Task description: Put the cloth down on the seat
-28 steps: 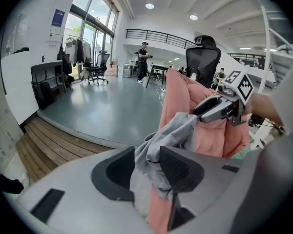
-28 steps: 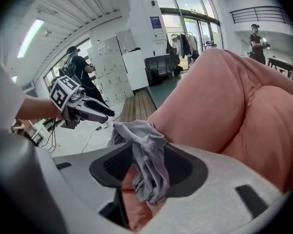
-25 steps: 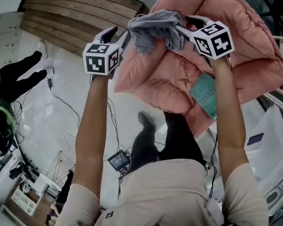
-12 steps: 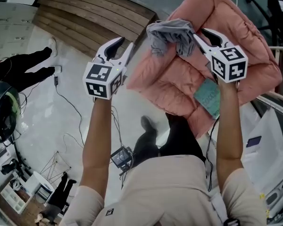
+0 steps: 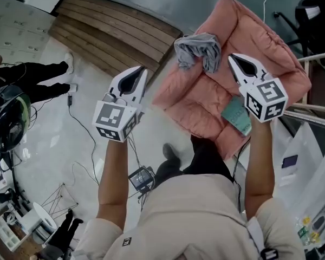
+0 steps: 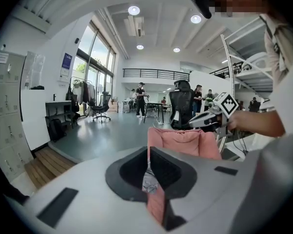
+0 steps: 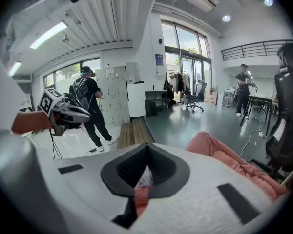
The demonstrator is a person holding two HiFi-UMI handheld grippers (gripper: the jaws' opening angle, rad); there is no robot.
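Note:
A crumpled grey cloth lies on the upper part of the pink padded seat, free of both grippers. My left gripper is held up to the left of the seat, apart from the cloth. My right gripper hovers over the seat, just right of the cloth. Both have just been closing and now stand shut with nothing between the jaws. In the left gripper view the left gripper points at the seat. The right gripper shows the seat to its right.
A wooden platform runs along the far side by the seat. Cables and a small device lie on the pale floor below. A person in black stands at the left. A teal tag hangs on the seat's front. White bags sit at the right.
Both grippers have let go of the cloth, drawn back from it and closed. The cloth has stayed on the seat.

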